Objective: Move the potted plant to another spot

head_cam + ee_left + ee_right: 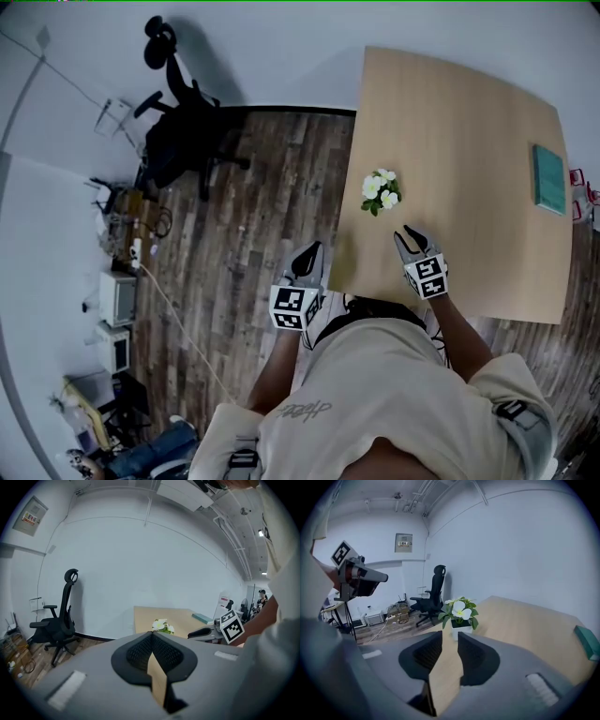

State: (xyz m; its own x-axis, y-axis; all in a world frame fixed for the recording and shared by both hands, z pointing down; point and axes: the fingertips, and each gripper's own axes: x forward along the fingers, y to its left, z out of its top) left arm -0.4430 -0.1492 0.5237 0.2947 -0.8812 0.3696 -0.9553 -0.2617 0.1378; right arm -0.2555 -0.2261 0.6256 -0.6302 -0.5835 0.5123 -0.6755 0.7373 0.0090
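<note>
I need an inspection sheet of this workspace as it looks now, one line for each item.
Surface: wooden table, mostly bare.
Job's things: potted plant upright near the table edge on the chair's side, untouched.
Clutter: teal flat object at the opposite edge.
Grippers: left gripper shut, empty; right gripper open, empty, short of the plant.
Cables: cable across the wood floor.
Surroundings: office chair; grey devices by the wall.

White walls [281,56]; dark plank floor [244,253]; black office chair [183,131].
</note>
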